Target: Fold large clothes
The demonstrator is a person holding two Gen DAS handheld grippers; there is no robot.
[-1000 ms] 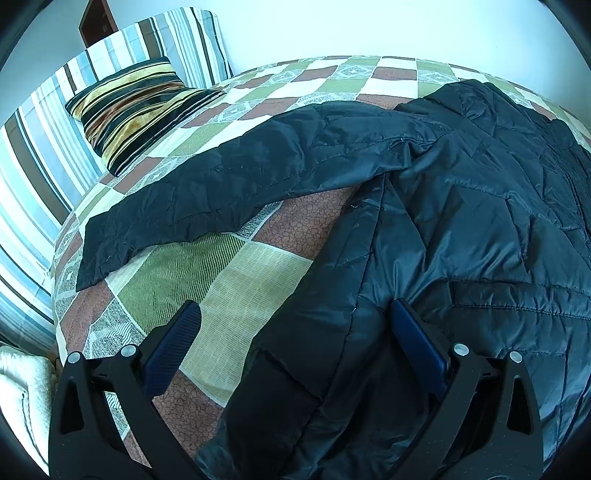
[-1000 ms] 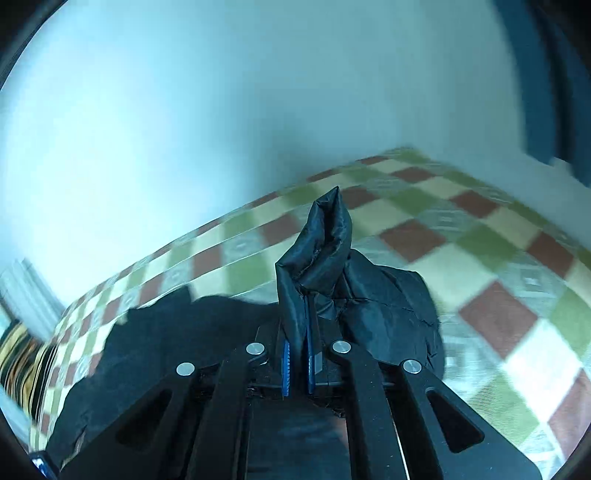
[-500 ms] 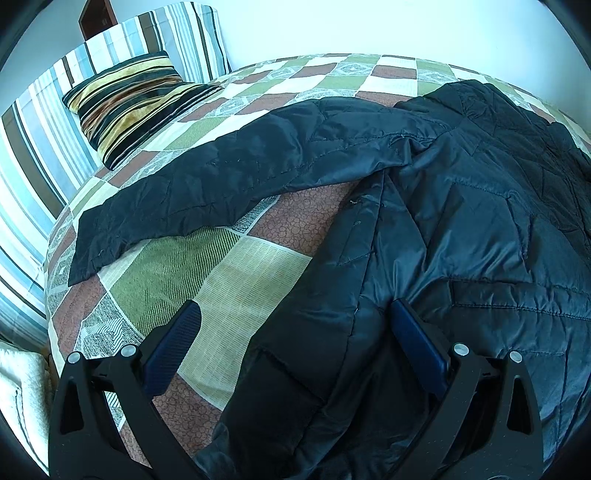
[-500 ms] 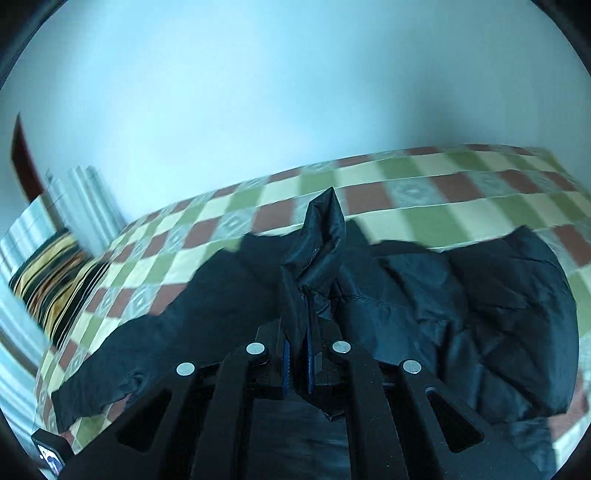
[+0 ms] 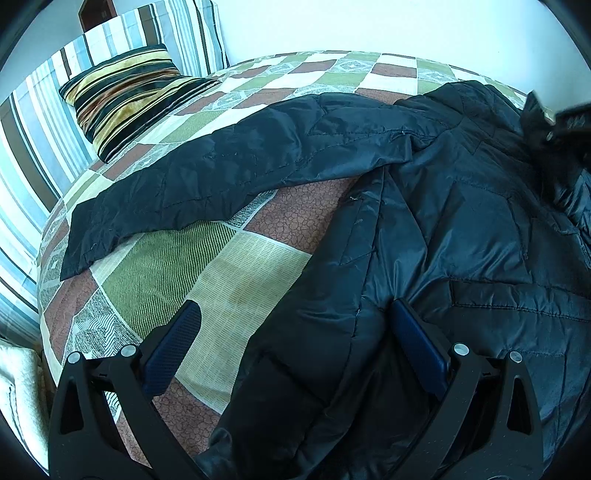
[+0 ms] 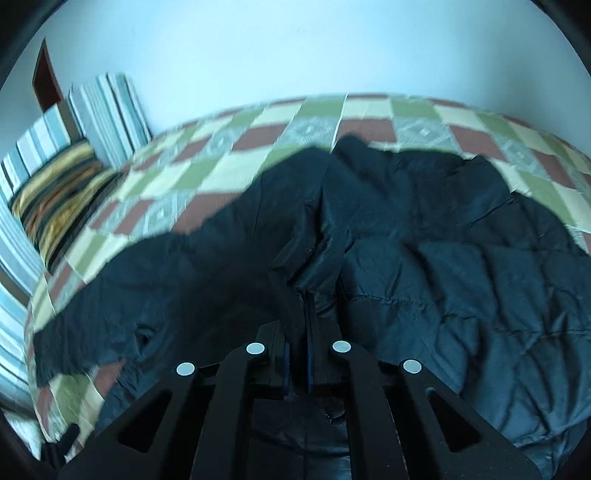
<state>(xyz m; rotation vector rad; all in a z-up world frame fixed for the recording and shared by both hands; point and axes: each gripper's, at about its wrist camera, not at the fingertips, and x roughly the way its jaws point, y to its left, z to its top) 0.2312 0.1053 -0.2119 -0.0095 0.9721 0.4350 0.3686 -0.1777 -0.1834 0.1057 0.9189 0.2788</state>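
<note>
A large black quilted jacket (image 5: 461, 229) lies spread on the checkered bedspread (image 5: 229, 266), one sleeve (image 5: 221, 181) stretched out to the left. My left gripper (image 5: 295, 339) is open low over the jacket's near hem, one blue finger over the bedspread, the other on the jacket. My right gripper (image 6: 298, 328) is shut on a fold of the jacket (image 6: 461, 280) and holds it over the jacket's body. It also shows blurred at the right edge of the left wrist view (image 5: 561, 133).
A striped pillow (image 5: 129, 96) lies at the far left, against a striped headboard cushion (image 5: 33, 147). A white wall (image 5: 369, 26) runs behind the bed. A pale towel-like cloth (image 5: 14, 391) sits beyond the bed's near left edge.
My right gripper has swung left with the held fold, across and down over the jacket body. It now enters the left wrist view. My left gripper has barely moved.
</note>
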